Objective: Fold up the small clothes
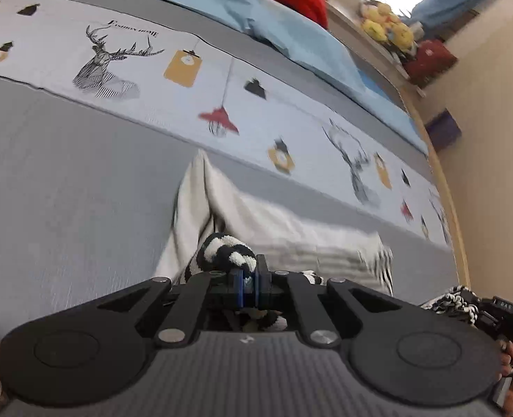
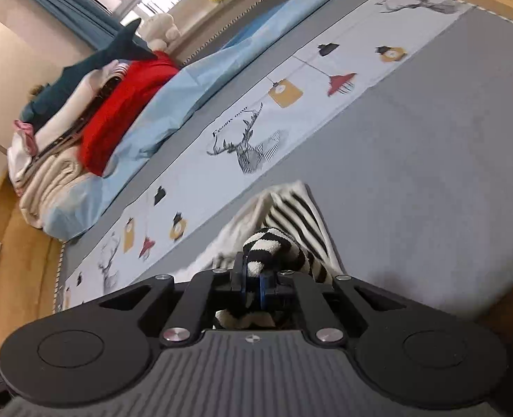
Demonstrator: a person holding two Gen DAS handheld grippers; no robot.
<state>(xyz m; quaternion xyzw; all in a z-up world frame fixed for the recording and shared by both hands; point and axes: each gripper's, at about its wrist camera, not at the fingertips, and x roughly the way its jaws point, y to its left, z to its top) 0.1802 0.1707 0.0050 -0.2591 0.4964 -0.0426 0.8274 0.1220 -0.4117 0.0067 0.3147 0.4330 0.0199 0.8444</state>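
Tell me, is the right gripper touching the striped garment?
Touching. The right wrist view shows the right gripper with its fingers shut on a bunched fold of the black-and-white striped garment, cloth pinched between them.

R gripper (image 2: pixel 253 283) clamped on striped garment (image 2: pixel 291 222), over grey bed (image 2: pixel 430 173).

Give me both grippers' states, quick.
Left gripper: shut on the striped garment.
Right gripper: shut on the striped garment, at another edge.
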